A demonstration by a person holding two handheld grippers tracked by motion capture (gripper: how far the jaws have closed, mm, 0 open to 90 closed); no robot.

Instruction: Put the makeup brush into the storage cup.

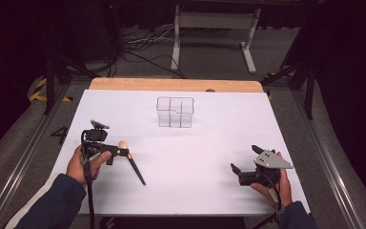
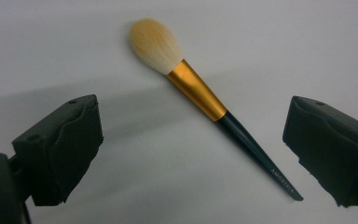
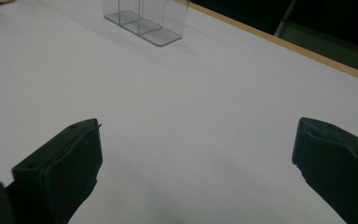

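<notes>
White sheeting covered the worktop (image 1: 181, 162), where a makeup brush (image 2: 200, 93) (cream bristles, gold ferrule, dark handle) lay flat near the left side. Over it hung the left gripper (image 2: 191, 144), jaws wide and clear of it. Well apart, the right gripper (image 1: 248, 164) had jaws wide too, facing a clear divided organizer (image 1: 175, 112) farther back.

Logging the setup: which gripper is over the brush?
The left gripper: its open fingers straddle the brush. The right gripper hovers over bare table.
</notes>
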